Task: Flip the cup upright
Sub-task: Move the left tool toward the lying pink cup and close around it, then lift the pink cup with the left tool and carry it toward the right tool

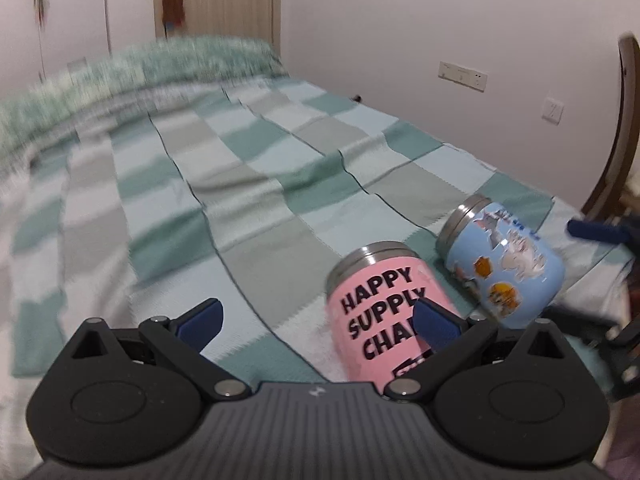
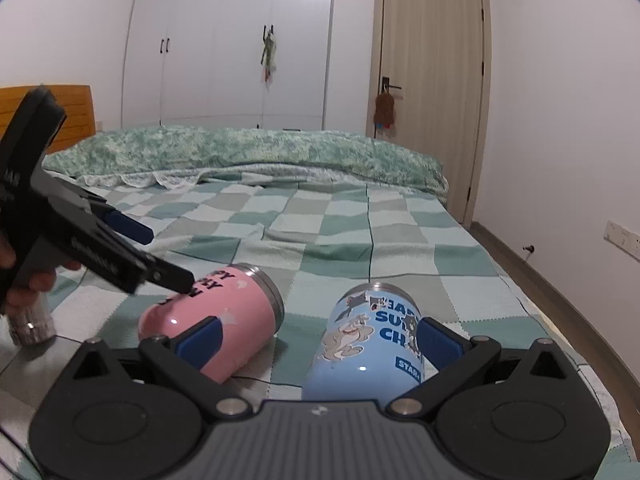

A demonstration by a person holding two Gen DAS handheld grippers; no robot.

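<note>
A pink cup and a blue cartoon cup lie on their sides on the checked bed cover, steel rims pointing away. My left gripper is open; its right finger is in front of the pink cup, which lies right of the gap. In the right wrist view the left gripper hovers just above the pink cup. My right gripper is open, the blue cup's base lying between its fingers, not clamped. In the left view it shows at the right edge.
The green checked cover spreads far across the bed, with a rolled green quilt at the far end. A steel cylinder stands at the left. A wall runs along the bed's right side. A wooden headboard is at the left.
</note>
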